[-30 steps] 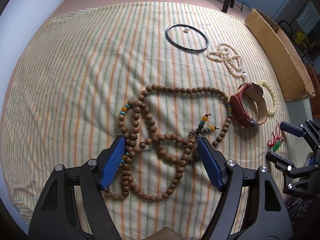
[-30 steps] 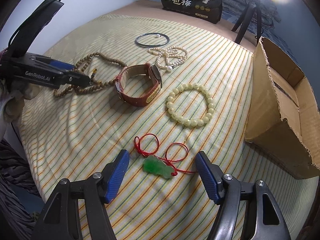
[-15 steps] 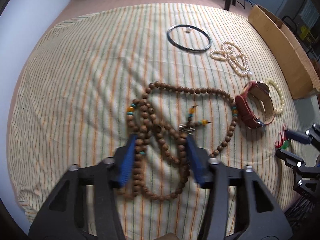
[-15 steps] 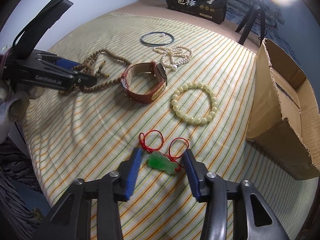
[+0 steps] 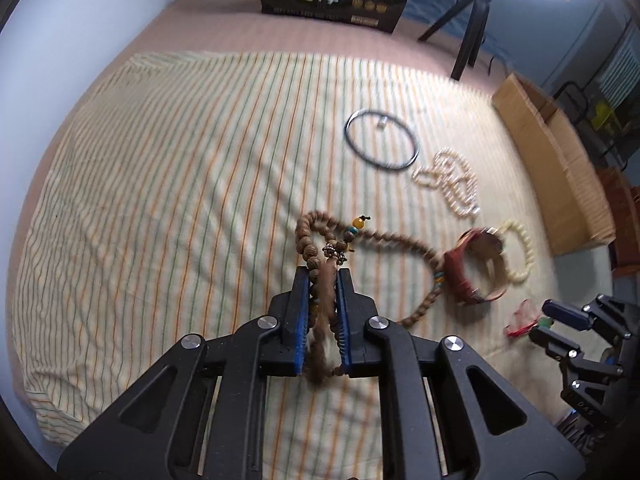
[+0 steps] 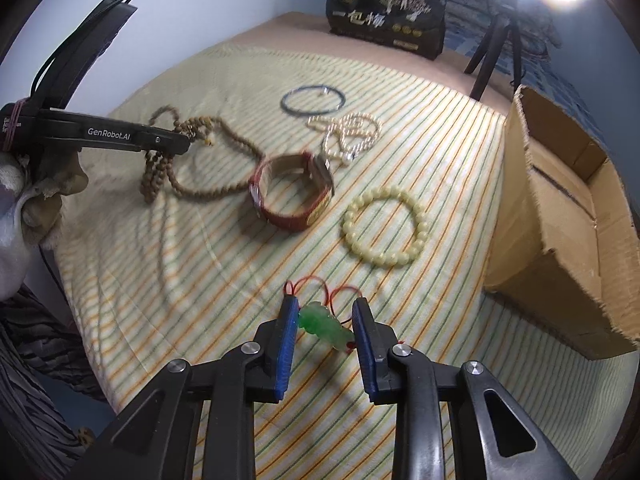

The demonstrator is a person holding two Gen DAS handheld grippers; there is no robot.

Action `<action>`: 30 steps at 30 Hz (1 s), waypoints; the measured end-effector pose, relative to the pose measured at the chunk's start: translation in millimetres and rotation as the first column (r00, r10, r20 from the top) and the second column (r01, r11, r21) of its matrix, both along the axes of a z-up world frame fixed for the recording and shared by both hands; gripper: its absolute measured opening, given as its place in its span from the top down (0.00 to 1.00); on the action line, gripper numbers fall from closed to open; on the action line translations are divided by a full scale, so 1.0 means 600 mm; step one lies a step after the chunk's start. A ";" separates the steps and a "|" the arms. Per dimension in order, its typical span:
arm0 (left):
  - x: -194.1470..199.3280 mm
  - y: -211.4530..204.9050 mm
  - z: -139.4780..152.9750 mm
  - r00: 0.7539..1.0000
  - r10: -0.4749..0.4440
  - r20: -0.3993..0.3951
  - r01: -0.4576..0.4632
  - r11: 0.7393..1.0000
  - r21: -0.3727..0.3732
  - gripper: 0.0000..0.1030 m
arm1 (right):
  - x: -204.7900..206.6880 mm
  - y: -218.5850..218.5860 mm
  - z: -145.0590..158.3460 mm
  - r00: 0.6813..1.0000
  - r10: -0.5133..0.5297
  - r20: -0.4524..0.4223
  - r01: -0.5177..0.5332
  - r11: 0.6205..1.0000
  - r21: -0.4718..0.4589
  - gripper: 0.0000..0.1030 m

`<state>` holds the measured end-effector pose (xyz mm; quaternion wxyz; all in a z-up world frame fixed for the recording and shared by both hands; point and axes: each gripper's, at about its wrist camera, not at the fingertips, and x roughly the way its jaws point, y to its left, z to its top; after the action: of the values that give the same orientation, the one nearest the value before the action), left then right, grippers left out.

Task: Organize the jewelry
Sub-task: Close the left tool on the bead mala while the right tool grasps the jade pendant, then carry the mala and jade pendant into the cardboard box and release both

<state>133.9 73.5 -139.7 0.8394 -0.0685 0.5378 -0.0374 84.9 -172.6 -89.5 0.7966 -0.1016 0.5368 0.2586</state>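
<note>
my left fingers (image 5: 322, 280) pinch the wooden bead necklace (image 5: 404, 240); right fingers (image 6: 326, 312) bracket the jade pendant (image 6: 324, 322), contact unclear. trailing beads may snag the watch (image 5: 478, 268).

left gripper (image 5: 323, 280) now clamps bunched brown wooden bead necklace (image 5: 325, 296) | right gripper (image 6: 326, 312) narrows around green jade pendant (image 6: 322, 322)
</note>
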 end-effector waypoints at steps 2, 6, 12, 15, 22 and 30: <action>0.000 0.000 0.019 1.000 0.003 0.025 -0.003 1.000 -0.019 0.89 | 0.002 -0.005 0.014 1.000 -0.010 0.015 0.010 1.000 0.018 0.74; -0.012 -0.010 0.050 0.997 0.001 0.073 0.001 1.000 -0.030 0.89 | 0.006 -0.016 0.044 0.998 -0.030 0.050 0.027 0.998 0.050 0.74; -0.009 -0.025 0.102 0.988 -0.003 0.155 0.015 0.997 -0.073 0.89 | 0.019 -0.036 0.090 0.992 -0.073 0.102 0.062 0.993 0.105 0.73; -0.009 -0.038 0.136 0.978 -0.013 0.210 0.031 0.996 -0.084 0.89 | 0.028 -0.047 0.112 0.986 -0.100 0.133 0.083 0.989 0.124 0.73; -0.001 -0.079 0.198 0.954 -0.048 0.297 0.091 0.987 -0.134 0.89 | 0.050 -0.081 0.153 0.965 -0.174 0.196 0.144 0.977 0.157 0.73; 0.012 -0.158 0.236 0.929 -0.119 0.349 0.187 0.968 -0.166 0.89 | 0.088 -0.135 0.185 0.934 -0.266 0.236 0.228 0.957 0.178 0.73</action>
<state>141.4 -21.6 2.0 0.9025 -0.1013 0.3839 -0.1670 137.7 -253.4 21.2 0.8911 -0.0066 0.4166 0.1798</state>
